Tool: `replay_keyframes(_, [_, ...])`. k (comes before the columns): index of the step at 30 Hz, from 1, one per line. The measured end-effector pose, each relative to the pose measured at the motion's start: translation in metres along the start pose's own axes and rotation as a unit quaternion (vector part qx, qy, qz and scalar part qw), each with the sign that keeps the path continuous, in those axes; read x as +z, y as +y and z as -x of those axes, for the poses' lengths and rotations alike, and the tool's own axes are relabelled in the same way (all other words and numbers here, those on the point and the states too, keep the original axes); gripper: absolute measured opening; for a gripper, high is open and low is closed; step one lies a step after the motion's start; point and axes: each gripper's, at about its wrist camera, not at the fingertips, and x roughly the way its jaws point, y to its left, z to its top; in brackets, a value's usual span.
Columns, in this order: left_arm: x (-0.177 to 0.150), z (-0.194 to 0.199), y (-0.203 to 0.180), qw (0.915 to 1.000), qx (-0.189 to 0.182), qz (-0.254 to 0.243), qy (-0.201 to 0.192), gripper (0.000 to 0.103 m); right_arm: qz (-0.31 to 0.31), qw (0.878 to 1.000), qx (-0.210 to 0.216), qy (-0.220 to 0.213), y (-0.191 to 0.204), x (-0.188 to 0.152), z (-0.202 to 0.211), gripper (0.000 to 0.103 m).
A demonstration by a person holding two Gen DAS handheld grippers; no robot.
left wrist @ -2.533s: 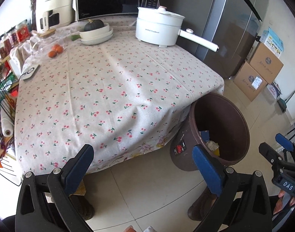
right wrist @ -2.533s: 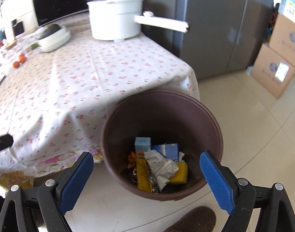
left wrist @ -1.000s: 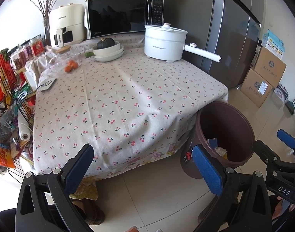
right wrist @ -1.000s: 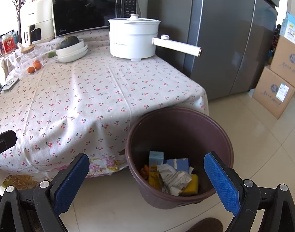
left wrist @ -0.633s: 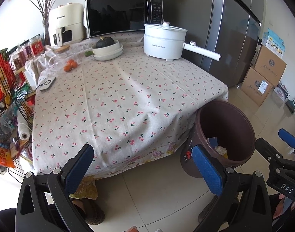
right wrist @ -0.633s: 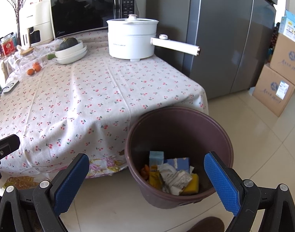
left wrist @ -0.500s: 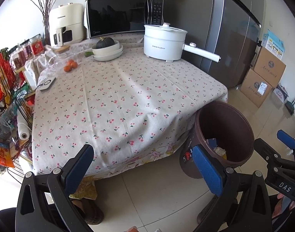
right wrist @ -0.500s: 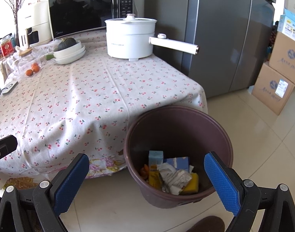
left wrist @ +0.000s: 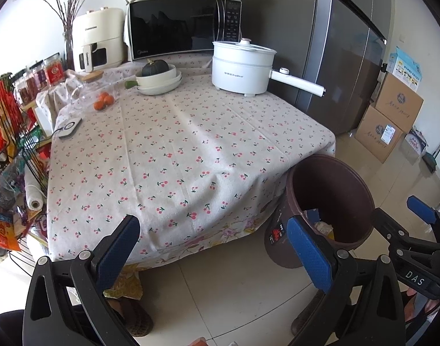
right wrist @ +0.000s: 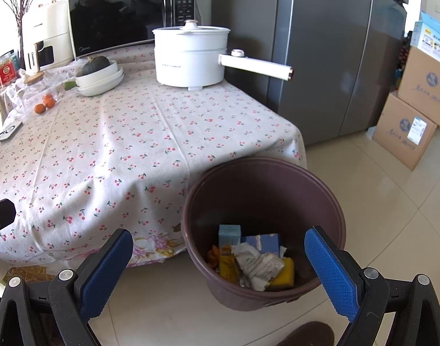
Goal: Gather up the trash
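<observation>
Starting at the far left, we see a wire rack (left wrist: 9, 155) crowded with packets, then the table under its cherry-print tablecloth (left wrist: 173, 150), which carries only kitchen things along its back edge: a small white device on a cord (left wrist: 70, 124), a few oranges (left wrist: 104, 100), stacked white bowls with a dark squash (left wrist: 159, 79), and a white electric pot (left wrist: 240, 69) with its long handle pointing right. We find no loose trash on the cloth in either view. Our left gripper (left wrist: 211, 248) hangs off the near edge of the table with its blue pads spread wide and nothing between them. Further right, on the floor against the table corner, stands the brown trash bin (right wrist: 263, 173), and the trash (right wrist: 253, 261) lies at its bottom: a small blue carton, a flat blue box, crumpled paper, a yellow wrapper and a yellow block. Our right gripper (right wrist: 218, 266) hovers above and in front of the bin, pads likewise wide apart and holding nothing. We judge the collecting step to be at or near its end, since everything that looks like waste sits in the bin. The next move calls for a check of the table and floor for leftovers; if any turn up, we take them with whichever gripper is nearer and drop them over the bin's mouth.
</observation>
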Motion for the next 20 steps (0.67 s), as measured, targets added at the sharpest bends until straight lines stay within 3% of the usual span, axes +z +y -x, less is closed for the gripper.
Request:
replay_keyframes(16, [-0.003,-0.001,0.000,1.0000,-0.004,0.001,0.008,0.103,-0.004,1.000,-0.008,-0.009,-0.004,-0.001,0.003,0.099])
replay_keyframes(20, [0.003,0.002,0.007,0.9996,-0.022,0.008,0.015,0.103,-0.004,1.000,-0.005,-0.008,-0.004,-0.003,0.004,0.099])
